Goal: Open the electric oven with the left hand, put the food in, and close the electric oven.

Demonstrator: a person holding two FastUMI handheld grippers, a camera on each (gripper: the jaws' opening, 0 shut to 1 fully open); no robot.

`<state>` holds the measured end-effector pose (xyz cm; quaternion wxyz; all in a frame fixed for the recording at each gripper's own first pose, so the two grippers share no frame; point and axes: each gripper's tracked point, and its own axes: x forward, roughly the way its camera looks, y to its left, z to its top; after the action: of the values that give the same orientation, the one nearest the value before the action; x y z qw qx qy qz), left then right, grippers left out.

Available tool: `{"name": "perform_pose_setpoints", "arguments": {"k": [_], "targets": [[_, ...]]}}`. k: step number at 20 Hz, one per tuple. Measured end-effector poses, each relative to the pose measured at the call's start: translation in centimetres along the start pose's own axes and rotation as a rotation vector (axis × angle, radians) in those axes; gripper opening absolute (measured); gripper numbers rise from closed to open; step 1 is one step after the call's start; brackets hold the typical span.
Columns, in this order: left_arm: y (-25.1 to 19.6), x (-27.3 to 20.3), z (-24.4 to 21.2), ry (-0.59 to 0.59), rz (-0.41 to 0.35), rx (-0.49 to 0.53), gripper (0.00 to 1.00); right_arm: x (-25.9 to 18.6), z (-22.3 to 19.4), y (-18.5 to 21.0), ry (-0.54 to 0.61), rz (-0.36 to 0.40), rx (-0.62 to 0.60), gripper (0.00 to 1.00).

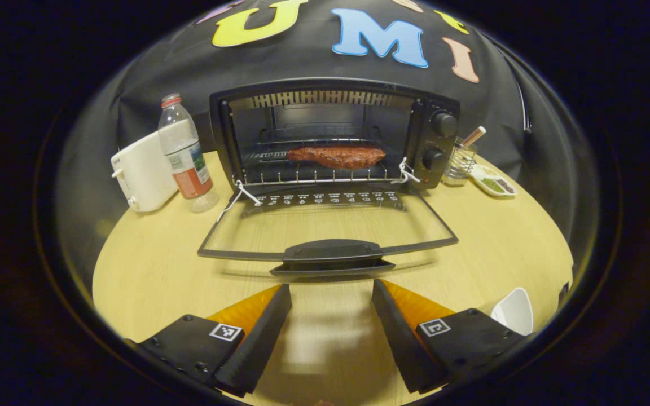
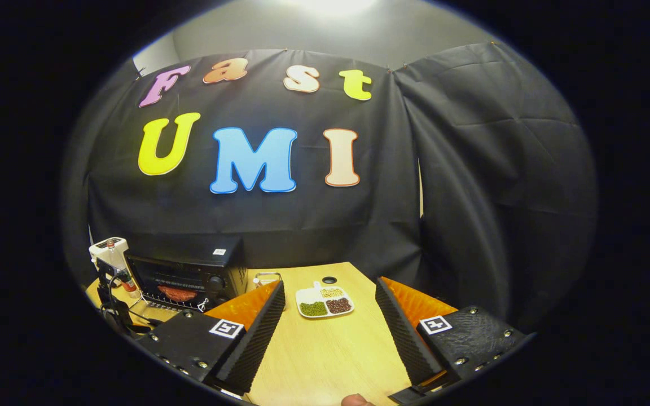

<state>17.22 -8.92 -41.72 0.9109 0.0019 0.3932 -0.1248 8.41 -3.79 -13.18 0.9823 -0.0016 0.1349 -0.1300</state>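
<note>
Your left gripper [image 1: 330,316] hangs low over the pale wooden worktop [image 1: 150,270], jaws released with a wide gap, nothing between them; it faces the black electric oven [image 1: 333,135] straight on; the glass oven door [image 1: 325,225] is folded fully down, lying flat toward you, its black handle [image 1: 332,250] nearest your jaws but apart from them; the reddish-brown slab of meat [image 1: 336,156] lies on the wire rack [image 1: 313,172] inside the oven cavity, roughly centred; two black knobs [image 1: 439,141] sit on the oven's right panel; white string ties show at both door hinges; left of the oven stands a clear plastic bottle with red cap and red label [image 1: 185,152], just beside a white toaster-like appliance [image 1: 141,172]; right of the oven a wire holder [image 1: 460,160], then a white divided dish of beans [image 1: 493,183]; a white object [image 1: 514,310] sits at the worktop edge by your right-hand finger.

Your right gripper [image 2: 328,332] is also released, jaws spread wide and empty, hovering over the worktop well to the right of the oven; the divided dish lies ahead between its fingers; the oven, door down, meat inside, shows far left in the right gripper view.
</note>
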Motion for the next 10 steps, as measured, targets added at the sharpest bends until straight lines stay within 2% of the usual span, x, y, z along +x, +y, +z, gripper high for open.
{"name": "perform_pose_setpoints", "arguments": {"k": [2, 3, 7, 10], "targets": [[0.1, 0.6, -0.3, 0.016, 0.008, -0.001, 1.00, -0.2, -0.3, -0.5, 0.014, -0.009, -0.006, 0.98], [0.3, 0.8, 0.0, 0.011, 0.020, 0.004, 0.98, -0.4, -0.3, -0.5, 0.015, -0.006, -0.005, 0.98], [0.3, 1.2, 0.1, 0.000, 0.018, -0.001, 1.00, -0.4, -0.2, -0.2, 0.021, 0.023, -0.008, 0.98], [0.3, 1.1, 0.3, -0.009, 0.027, -0.008, 0.98, -0.3, -0.3, 0.5, 0.025, 0.053, -0.014, 0.98]]}}
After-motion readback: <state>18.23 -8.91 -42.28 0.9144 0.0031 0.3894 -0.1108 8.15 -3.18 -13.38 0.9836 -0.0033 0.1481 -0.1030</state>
